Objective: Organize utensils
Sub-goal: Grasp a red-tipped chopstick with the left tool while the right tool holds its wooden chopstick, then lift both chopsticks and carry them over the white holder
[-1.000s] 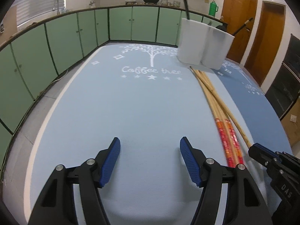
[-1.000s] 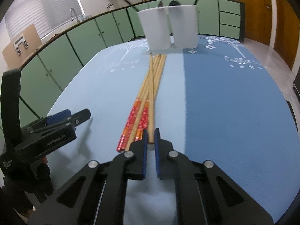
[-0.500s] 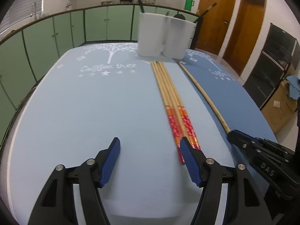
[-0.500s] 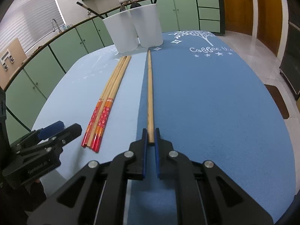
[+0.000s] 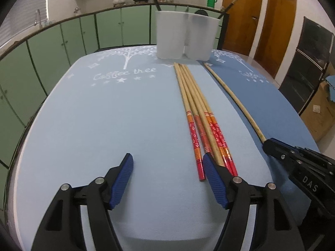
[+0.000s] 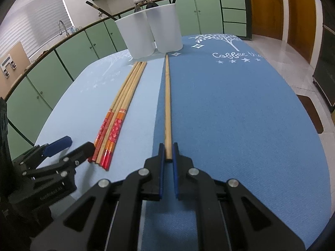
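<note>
Right gripper (image 6: 168,159) clamps a plain wooden chopstick (image 6: 167,96); left gripper (image 5: 167,179), jaws wide and just widening, empty, its right pad touching red-handled chopsticks (image 5: 206,129) at 1 o'clock.

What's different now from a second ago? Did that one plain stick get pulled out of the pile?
Yes. The right gripper, shut on the plain chopstick, drew it sideways out of the bundle onto the darker blue mat. The left gripper, open and empty, swung toward the red-ended chopsticks. Those and the white holders stayed put.
</note>
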`<state>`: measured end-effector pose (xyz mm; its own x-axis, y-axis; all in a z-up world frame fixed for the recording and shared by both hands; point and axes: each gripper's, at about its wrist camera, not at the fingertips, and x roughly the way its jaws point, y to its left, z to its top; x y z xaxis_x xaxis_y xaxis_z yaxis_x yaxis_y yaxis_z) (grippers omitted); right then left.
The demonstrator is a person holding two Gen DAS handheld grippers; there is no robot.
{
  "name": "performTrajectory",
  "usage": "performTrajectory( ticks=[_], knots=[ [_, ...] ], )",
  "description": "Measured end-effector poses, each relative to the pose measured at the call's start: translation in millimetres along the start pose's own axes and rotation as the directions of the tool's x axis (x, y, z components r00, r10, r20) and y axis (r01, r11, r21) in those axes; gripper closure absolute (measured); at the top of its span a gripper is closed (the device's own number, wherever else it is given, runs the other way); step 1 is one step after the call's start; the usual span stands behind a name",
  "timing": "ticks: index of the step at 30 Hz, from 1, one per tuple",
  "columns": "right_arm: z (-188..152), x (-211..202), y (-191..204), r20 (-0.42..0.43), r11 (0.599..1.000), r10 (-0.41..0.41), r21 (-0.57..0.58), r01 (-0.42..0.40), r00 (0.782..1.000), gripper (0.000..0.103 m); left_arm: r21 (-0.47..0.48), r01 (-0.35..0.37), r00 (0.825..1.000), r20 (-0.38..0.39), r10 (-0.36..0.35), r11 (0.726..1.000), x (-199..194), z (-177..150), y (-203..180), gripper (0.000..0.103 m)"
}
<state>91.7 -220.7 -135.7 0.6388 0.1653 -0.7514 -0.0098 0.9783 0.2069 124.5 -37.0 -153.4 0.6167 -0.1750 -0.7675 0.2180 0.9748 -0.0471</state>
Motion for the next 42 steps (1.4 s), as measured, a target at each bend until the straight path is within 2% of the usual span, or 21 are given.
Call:
performTrajectory(
  ticks=[4, 6, 8, 13, 19, 23, 29, 31, 33, 35, 42],
  knots=[
    [-1.0, -3.0, -1.9, 0.004, 1.000, 0.013, -0.008, -0.013, 1.000, 0.095, -0.003, -0.014, 1.000, 0.021, 0.015, 1.000, -4.7, 0.0, 1.5, 0.037],
    [-3.2, -6.3, -1.6, 0.005, 0.999, 0.010, -0.034, -0.010, 1.000, 0.085, -0.004, 0.002, 0.999, 0.036, -0.002, 1.000, -9.0, -1.9, 3.0, 0.037],
    [-6.3, -9.4, -1.6, 0.008, 0.999, 0.008, -0.045, -0.008, 1.000, 0.080, -0.005, 0.007, 0.999, 0.035, -0.006, 1.000, -11.0, -5.1, 4.7, 0.037],
    [-10.9, -11.6, -0.2, 0.014, 0.998, 0.003, -0.065, -0.002, 1.000, 0.080, -0.009, 0.018, 0.999, 0.027, -0.018, 1.000, -11.3, -11.0, 4.8, 0.037],
    [-8.7, -7.6, 4.1, 0.017, 0.997, -0.022, -0.077, 0.024, 1.000, 0.080, 0.010, -0.022, 1.000, 0.021, 0.022, 1.000, -6.0, -10.3, -3.4, 0.040],
    [-7.6, -5.3, 6.4, 0.018, 0.996, -0.032, -0.085, 0.033, 0.999, 0.080, 0.005, -0.030, 0.999, 0.021, 0.030, 1.000, -5.5, -10.2, -5.3, 0.048],
    [-1.4, 1.7, 8.1, -0.002, 0.995, -0.050, -0.092, 0.049, 0.999, 0.090, -0.024, -0.031, 0.999, 0.014, 0.031, 0.999, -3.3, -4.7, -7.6, 0.065],
    [-0.3, 3.4, 8.2, -0.010, 0.995, -0.042, -0.087, 0.041, 0.999, 0.096, -0.029, -0.022, 1.000, 0.010, 0.023, 0.999, -2.0, -2.6, -10.0, 0.075],
    [-0.8, 3.1, 6.7, -0.008, 0.997, -0.036, -0.076, 0.035, 0.999, 0.096, -0.029, -0.019, 1.000, 0.009, 0.019, 0.999, -0.9, -1.1, -13.5, 0.088],
    [-0.7, 2.5, 4.8, -0.009, 0.998, -0.028, -0.063, 0.027, 1.000, 0.097, -0.030, -0.028, 1.000, 0.011, 0.029, 0.999, -0.6, -0.8, -14.8, 0.095],
    [1.5, -11.0, 4.5, 0.022, 0.998, -0.016, -0.068, 0.018, 1.000, 0.097, -0.056, -0.010, 1.000, 0.026, 0.011, 0.998, -15.6, 2.4, -8.5, 0.097]
  ],
)
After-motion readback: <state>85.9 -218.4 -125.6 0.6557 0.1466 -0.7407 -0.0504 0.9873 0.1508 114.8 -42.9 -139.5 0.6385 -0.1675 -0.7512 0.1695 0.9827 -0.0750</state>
